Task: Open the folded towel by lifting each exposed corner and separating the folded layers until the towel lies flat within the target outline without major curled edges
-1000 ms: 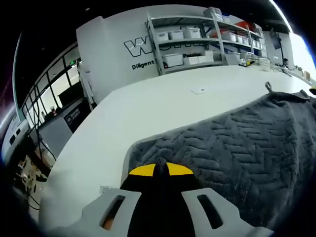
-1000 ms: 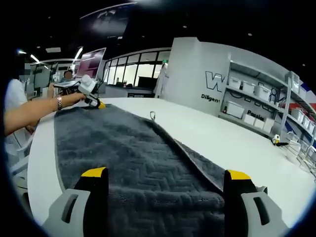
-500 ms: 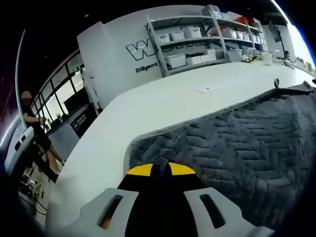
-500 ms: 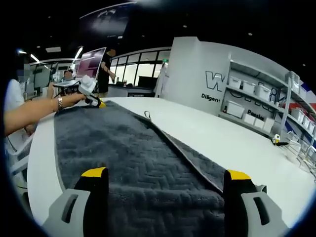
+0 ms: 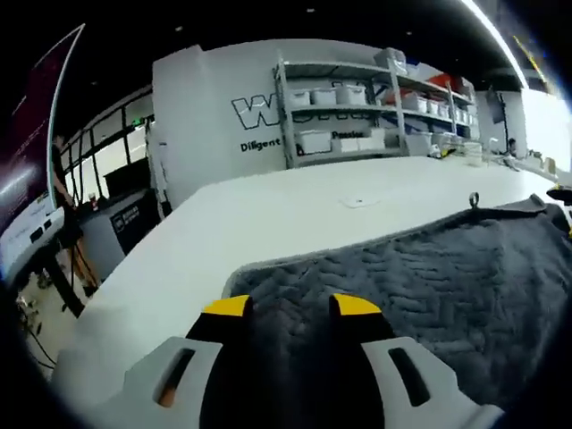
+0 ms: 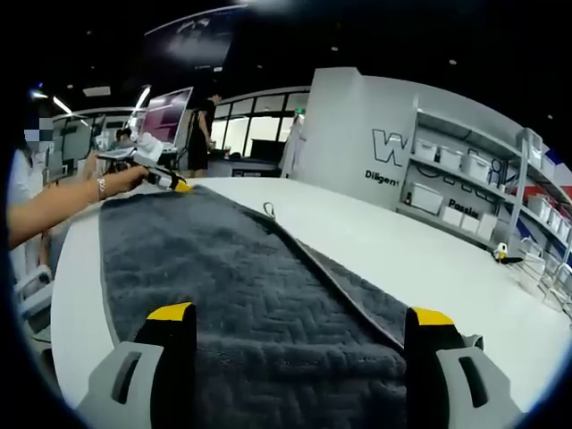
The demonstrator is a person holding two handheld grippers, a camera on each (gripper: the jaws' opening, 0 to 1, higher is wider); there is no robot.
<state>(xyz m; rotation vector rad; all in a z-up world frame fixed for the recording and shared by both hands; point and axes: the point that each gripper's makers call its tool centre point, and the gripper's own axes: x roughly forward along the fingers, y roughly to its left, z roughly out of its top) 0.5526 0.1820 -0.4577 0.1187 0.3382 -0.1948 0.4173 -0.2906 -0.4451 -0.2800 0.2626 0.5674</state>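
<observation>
Fingers point(image 5: 228, 307) of your left gripper point(image 5: 291, 308) stand slightly parted over the grey towel point(image 5: 420, 277) corner. Your right gripper point(image 6: 301, 315) gapes wide, towel point(image 6: 241, 286) between its tips, gripping nothing. Beyond, towel lies along the white bench point(image 6: 402, 250).

The towel point(image 6: 241, 295) is dark grey with a raised herringbone, zigzag weave and a paler grey border strip along its edge. The worktop point(image 5: 268, 214) under it is plain white. Both grippers, left gripper point(image 5: 290, 308) and right gripper point(image 6: 299, 317), have black jaws tipped yellow on light grey bodies.
</observation>
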